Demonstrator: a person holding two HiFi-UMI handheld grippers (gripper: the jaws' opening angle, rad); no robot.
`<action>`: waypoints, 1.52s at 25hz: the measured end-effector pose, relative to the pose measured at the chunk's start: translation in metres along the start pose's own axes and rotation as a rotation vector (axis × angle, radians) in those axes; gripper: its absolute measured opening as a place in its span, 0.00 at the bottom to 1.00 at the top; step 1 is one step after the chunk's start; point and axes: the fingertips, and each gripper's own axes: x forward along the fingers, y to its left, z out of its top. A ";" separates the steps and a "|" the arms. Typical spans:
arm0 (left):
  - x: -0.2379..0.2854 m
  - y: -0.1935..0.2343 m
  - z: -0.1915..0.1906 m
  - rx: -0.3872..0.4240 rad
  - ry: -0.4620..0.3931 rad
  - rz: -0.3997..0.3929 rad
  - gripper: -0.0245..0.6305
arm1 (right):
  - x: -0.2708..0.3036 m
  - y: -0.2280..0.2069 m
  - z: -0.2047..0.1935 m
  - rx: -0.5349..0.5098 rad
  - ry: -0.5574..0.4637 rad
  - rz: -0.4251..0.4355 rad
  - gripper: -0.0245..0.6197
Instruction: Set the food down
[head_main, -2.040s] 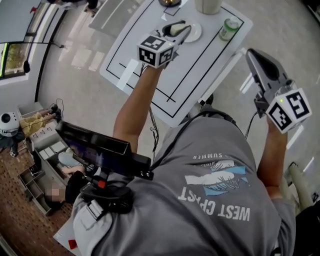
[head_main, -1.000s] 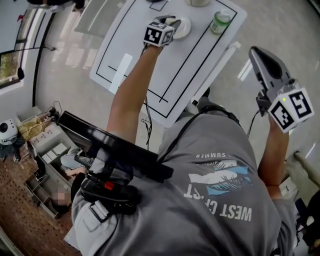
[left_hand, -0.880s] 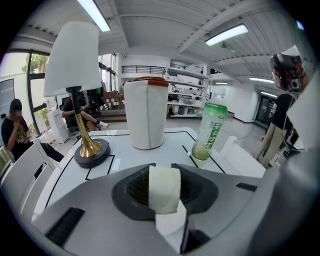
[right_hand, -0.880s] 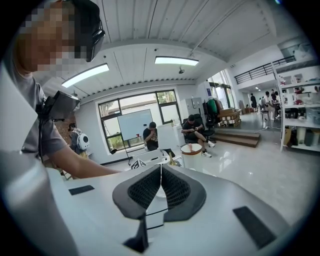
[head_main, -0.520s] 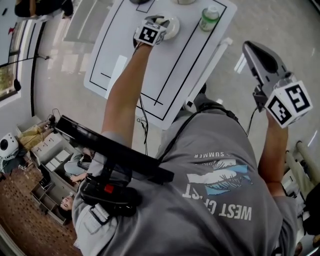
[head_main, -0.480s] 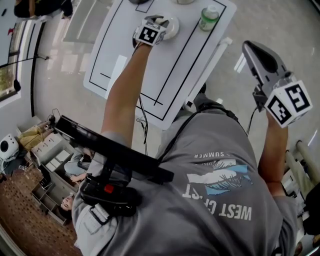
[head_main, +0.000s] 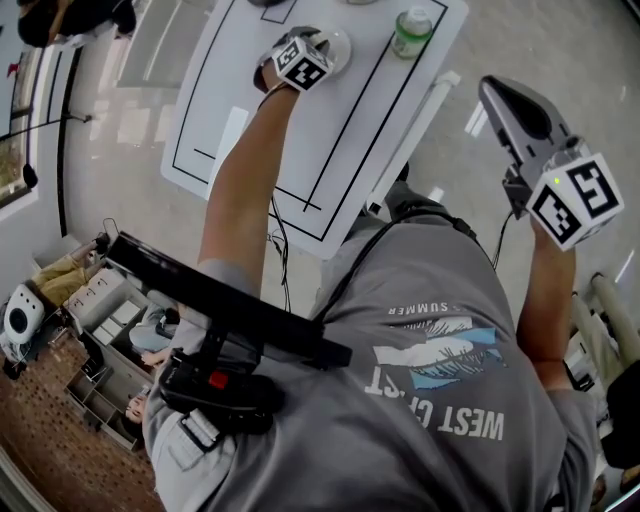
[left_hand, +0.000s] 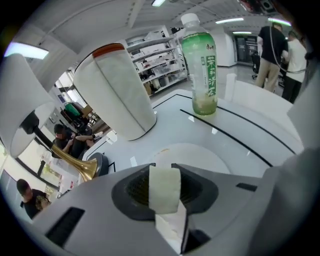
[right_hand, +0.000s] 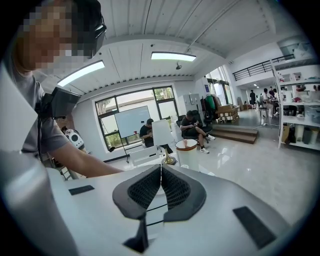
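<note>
My left gripper (head_main: 318, 42) reaches far across the white table (head_main: 330, 140), over a small white plate (head_main: 340, 46). In the left gripper view its jaws (left_hand: 163, 172) are shut on a pale, flat piece of food (left_hand: 165, 194), just above the plate (left_hand: 195, 156). Whether the food touches the plate I cannot tell. My right gripper (head_main: 489, 88) is held up off the table at the right. Its jaws (right_hand: 160, 186) are shut with nothing between them and point out into the room.
A green drink bottle (left_hand: 200, 65) stands right of the plate, also in the head view (head_main: 410, 30). A white cylinder with a brown rim (left_hand: 117, 95) stands behind the plate, a brass horn-shaped object (left_hand: 75, 162) beyond the table's left edge. Black lines mark the table.
The left arm has stretched further out, carrying the food from short of the plate to over it. The right gripper has stayed raised at the right.
</note>
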 end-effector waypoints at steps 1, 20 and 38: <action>0.001 0.000 -0.001 0.028 0.013 0.009 0.19 | 0.001 -0.001 0.000 0.001 0.002 0.001 0.05; 0.008 -0.002 -0.009 0.365 0.127 0.094 0.19 | 0.002 0.003 -0.005 0.003 0.020 0.014 0.05; 0.008 -0.018 -0.016 0.402 0.185 -0.009 0.20 | -0.001 0.011 -0.017 0.015 0.033 0.028 0.05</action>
